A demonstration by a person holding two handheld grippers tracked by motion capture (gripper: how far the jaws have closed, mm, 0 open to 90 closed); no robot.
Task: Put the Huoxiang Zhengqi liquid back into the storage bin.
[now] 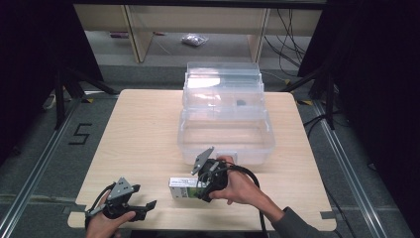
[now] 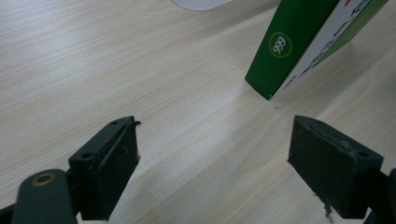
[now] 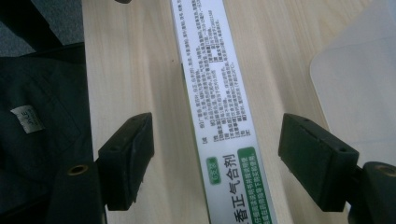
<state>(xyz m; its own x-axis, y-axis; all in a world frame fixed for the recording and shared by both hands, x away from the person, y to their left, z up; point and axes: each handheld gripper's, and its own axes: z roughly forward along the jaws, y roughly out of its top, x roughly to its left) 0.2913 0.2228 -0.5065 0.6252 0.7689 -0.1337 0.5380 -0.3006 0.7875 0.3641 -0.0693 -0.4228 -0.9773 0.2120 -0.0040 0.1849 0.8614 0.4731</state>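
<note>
Right tongs (image 1: 197, 187) are open, jaws straddling the green-and-white box (image 1: 182, 188) near the worktop's (image 1: 143, 134) front edge, pads not touching yet; left tongs (image 1: 146, 204) hang open and empty at the front-left corner. Box lies flat, long axis along the front edge. Best to center the jaws across the narrow width, then squeeze squarely before lifting toward the clear bin (image 1: 225, 134).

Your high view looks forward and down over the bench (image 1: 148, 129); both gripper views hover close above it, sharing the green-and-white box (image 2: 299, 42).
</note>
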